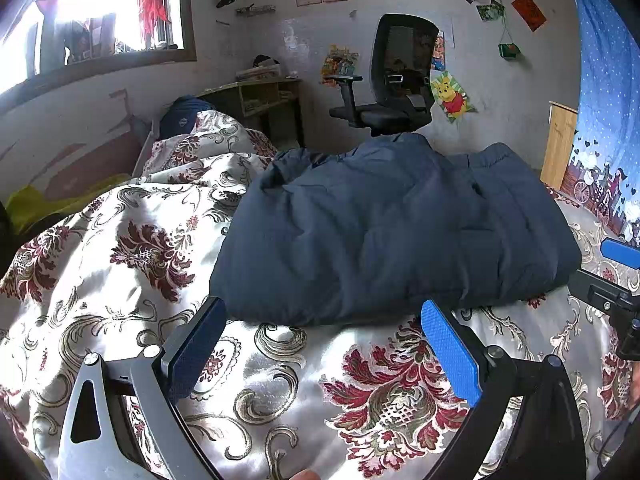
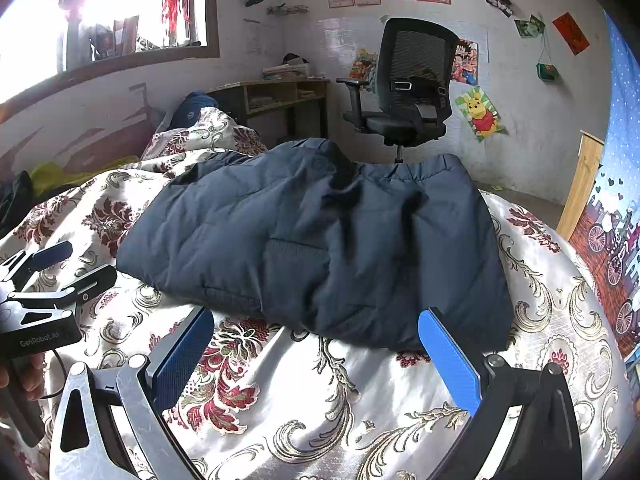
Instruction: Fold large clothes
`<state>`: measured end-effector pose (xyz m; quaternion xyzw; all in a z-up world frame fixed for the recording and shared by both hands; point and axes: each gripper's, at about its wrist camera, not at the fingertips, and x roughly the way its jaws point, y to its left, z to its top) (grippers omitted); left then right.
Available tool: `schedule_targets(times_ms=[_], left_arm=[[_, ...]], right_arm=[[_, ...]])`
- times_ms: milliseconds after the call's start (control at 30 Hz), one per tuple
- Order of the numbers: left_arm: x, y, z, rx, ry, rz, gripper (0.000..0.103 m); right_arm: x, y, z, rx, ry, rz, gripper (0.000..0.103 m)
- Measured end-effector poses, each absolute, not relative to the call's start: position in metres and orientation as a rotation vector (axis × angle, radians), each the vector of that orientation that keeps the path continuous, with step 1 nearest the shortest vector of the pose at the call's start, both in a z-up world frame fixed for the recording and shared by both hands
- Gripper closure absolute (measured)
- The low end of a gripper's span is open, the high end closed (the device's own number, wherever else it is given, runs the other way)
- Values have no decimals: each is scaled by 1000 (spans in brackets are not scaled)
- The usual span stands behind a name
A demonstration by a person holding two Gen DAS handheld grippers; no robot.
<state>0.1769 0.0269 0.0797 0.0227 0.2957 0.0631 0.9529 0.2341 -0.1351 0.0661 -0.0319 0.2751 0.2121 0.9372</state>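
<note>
Left gripper open above floral bedspread; jacket ahead.

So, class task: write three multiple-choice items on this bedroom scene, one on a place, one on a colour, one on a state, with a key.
1. Where does the padded jacket lie?
A. on the office chair
B. on the floral quilt
C. on the desk

2. What colour is the jacket?
A. dark blue
B. red
C. yellow

3. How do the two claws stand?
A. both shut on the jacket
B. one open, one shut
C. both open, holding nothing

Key: 1 B, it rests on the floral quilt, with the office chair behind; 2 A, its fabric is dark blue; 3 C, left claw and right claw gape short of the jacket.
</note>
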Motion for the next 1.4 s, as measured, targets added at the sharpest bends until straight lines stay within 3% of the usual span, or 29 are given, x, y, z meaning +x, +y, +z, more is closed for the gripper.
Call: schedule_targets(times_ms=[1400], left_arm=[[177, 28, 72, 105, 631, 90, 7]], right_arm=[[234, -135, 67, -63, 567, 432, 0]])
